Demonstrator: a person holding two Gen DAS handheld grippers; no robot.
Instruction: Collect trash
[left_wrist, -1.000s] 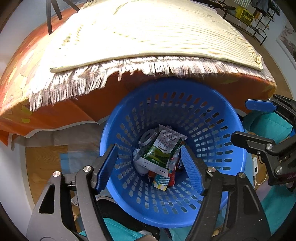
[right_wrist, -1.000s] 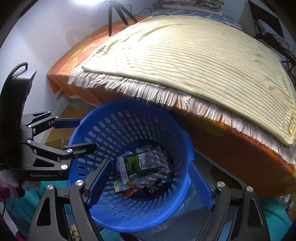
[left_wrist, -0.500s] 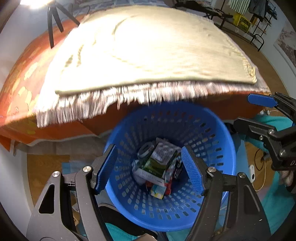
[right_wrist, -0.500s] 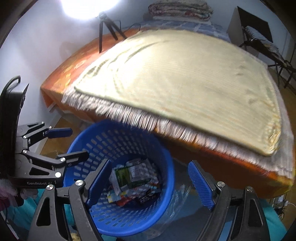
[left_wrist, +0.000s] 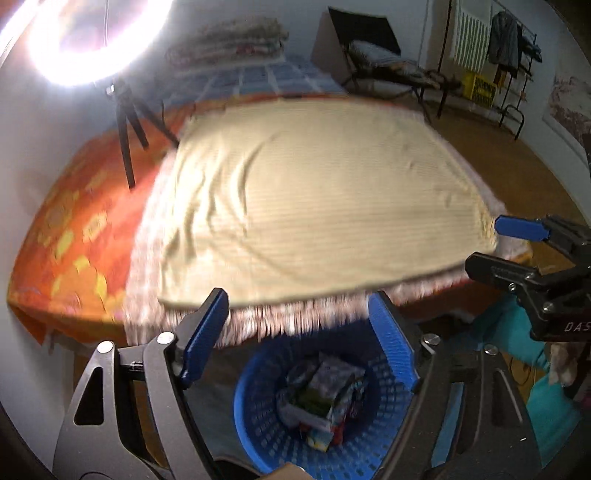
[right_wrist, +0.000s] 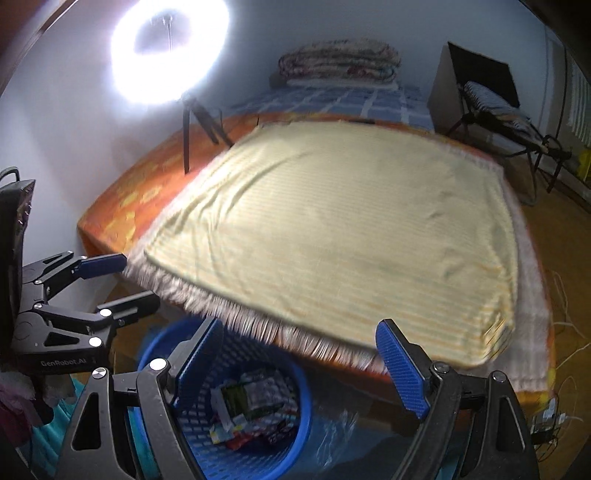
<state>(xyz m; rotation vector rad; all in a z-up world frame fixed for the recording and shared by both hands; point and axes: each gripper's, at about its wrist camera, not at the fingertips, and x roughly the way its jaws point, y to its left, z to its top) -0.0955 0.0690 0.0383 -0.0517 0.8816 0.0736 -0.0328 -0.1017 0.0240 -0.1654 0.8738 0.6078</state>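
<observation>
The trash (left_wrist: 325, 402), a heap of crinkled wrappers and small packets, sits at the bottom of the blue basket (left_wrist: 258, 417) on the floor at my 6 o'clock; I judge it light, soft and slippery, best pinched by a flat packet edge. My left gripper (left_wrist: 299, 336) and right gripper (right_wrist: 299, 354) both have their fingers spread wide, holding nothing. The bed (right_wrist: 110, 206) with its fringed cream blanket (left_wrist: 314, 206) overhangs the basket at 12 o'clock, so open room lies above the bare blanket.

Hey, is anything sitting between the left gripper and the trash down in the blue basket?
Nothing visible does. The left gripper is open and empty above the blue basket, whose mouth is uncovered, and the wrappers lie exposed at its bottom.
</observation>
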